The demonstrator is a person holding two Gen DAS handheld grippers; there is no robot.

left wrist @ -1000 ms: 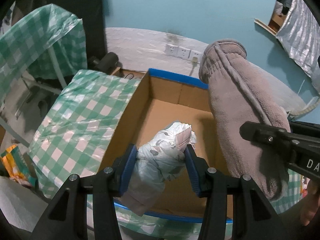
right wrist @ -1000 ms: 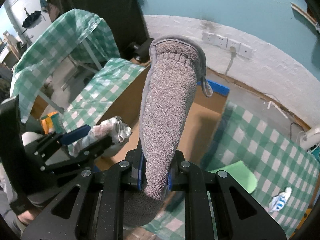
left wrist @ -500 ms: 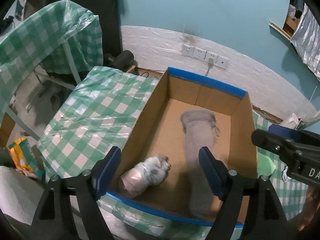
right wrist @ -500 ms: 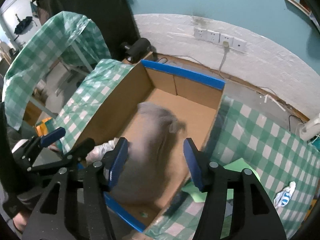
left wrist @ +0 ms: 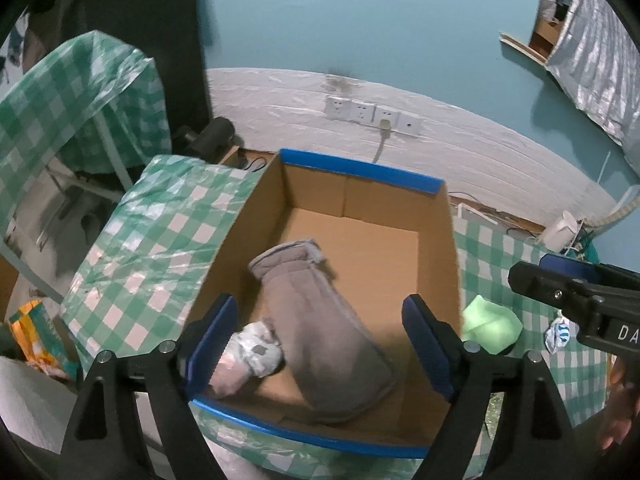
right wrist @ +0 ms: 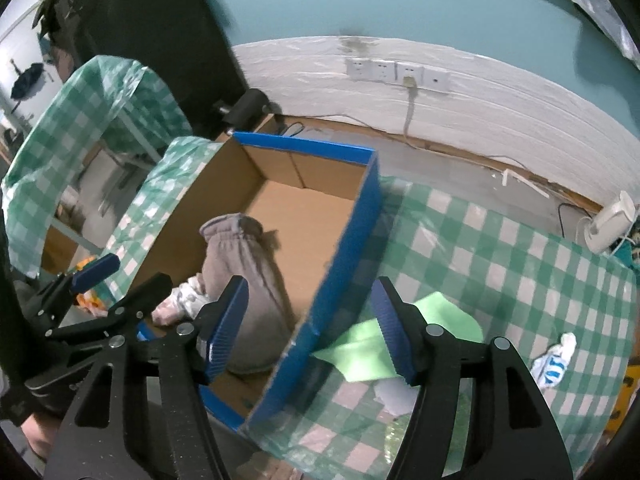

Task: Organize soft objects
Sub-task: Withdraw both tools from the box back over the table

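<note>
A cardboard box [left wrist: 360, 170] with blue-taped rims sits on the green checked tablecloth. A long grey plush sock [left wrist: 324, 328] lies flat on its floor, and a pale patterned cloth bundle [left wrist: 248, 356] rests beside it in the near left corner. My left gripper [left wrist: 318, 308] hangs above both, its jaws opening with nothing between the pads. In the right wrist view the grey sock [right wrist: 240, 256] and the bundle [right wrist: 184, 300] lie in the box [right wrist: 304, 146]. My right gripper [right wrist: 310, 286] straddles the box's right wall, its jaws opening and holding nothing. The left gripper [right wrist: 134, 274] shows at the left.
A light green cloth [right wrist: 360, 344] and a small white-and-blue rolled item [right wrist: 554, 362] lie on the tablecloth [right wrist: 500, 264] right of the box. Wall sockets [left wrist: 372, 114] and cables run behind. A second checked-covered table [left wrist: 72, 96] stands at the left.
Both grippers opened and let go: the grey sock and the pale bundle dropped and now lie on the box floor. The right gripper shifted right, over the box's wall.
</note>
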